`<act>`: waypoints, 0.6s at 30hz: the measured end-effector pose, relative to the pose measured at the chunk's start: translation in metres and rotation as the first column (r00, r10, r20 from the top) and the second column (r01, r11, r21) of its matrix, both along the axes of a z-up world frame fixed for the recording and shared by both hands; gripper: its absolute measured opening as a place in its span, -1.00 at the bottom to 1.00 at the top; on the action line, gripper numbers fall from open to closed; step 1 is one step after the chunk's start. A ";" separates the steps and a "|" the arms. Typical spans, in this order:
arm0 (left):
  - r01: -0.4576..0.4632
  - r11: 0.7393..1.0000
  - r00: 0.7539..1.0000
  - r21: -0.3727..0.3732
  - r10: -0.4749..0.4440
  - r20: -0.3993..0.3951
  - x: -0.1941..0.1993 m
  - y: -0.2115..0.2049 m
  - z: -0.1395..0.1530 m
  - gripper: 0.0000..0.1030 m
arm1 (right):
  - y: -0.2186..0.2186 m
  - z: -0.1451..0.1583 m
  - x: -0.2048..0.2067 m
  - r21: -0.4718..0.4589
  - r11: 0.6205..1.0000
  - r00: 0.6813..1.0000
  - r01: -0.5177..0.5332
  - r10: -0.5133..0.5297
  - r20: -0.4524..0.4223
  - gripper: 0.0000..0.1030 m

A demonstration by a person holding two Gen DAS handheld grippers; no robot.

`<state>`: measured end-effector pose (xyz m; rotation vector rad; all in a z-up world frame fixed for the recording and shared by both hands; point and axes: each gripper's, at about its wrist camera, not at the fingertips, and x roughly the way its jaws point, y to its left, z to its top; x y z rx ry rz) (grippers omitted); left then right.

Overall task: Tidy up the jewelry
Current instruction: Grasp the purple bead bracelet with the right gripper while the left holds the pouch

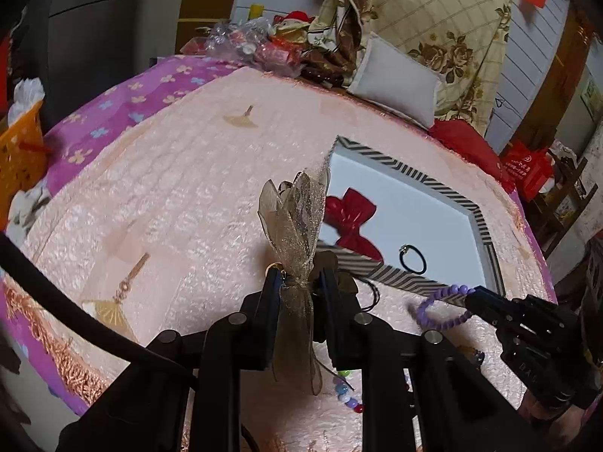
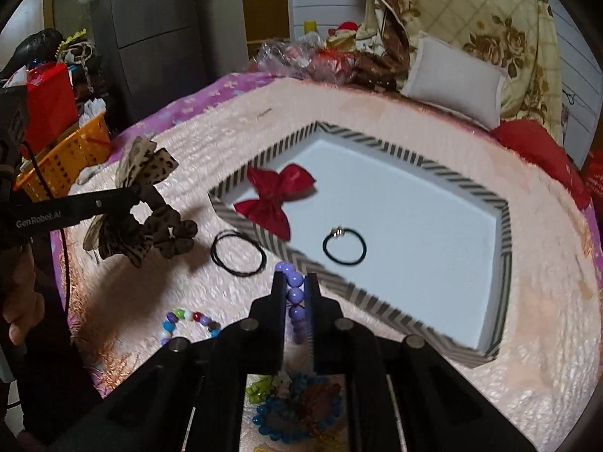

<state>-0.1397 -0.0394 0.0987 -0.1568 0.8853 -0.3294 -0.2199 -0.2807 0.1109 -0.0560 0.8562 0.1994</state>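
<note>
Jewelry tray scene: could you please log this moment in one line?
left hand-held gripper: shut on scrunchie | right hand-held gripper: shut on purple bracelet | tray: red bow, hair tie

Pink quilted bedspread [image 2: 377,128] taken as landmark. Beneath it, a purple flowered sheet [image 1: 124,101] shows along its left and far-left edges. At its far edge: white cushion [image 2: 456,79], leaning against a cream rose-print quilt [image 2: 501,34]; red cloth [image 2: 539,150] just right of the cushion. Clear plastic wrapping [image 1: 241,41] heaped at the far-left corner. Off its left side, an orange plastic basket [image 2: 75,150], red bag [image 2: 51,101] behind it.
</note>
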 end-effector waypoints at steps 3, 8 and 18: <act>0.006 1.000 1.000 0.018 -0.006 0.021 0.000 -0.006 0.007 -0.86 | -0.003 0.007 0.001 -0.012 1.000 1.000 0.004 -0.003 0.010 -0.83; 0.017 0.999 0.999 0.043 -0.019 0.041 0.001 -0.015 0.012 -0.86 | -0.007 0.018 0.003 -0.020 1.000 1.000 0.008 -0.007 0.028 -0.83; 0.031 0.997 0.997 0.075 -0.036 0.073 0.009 -0.028 0.022 -0.86 | -0.009 0.039 0.020 -0.049 0.999 0.998 0.015 -0.011 0.066 -0.83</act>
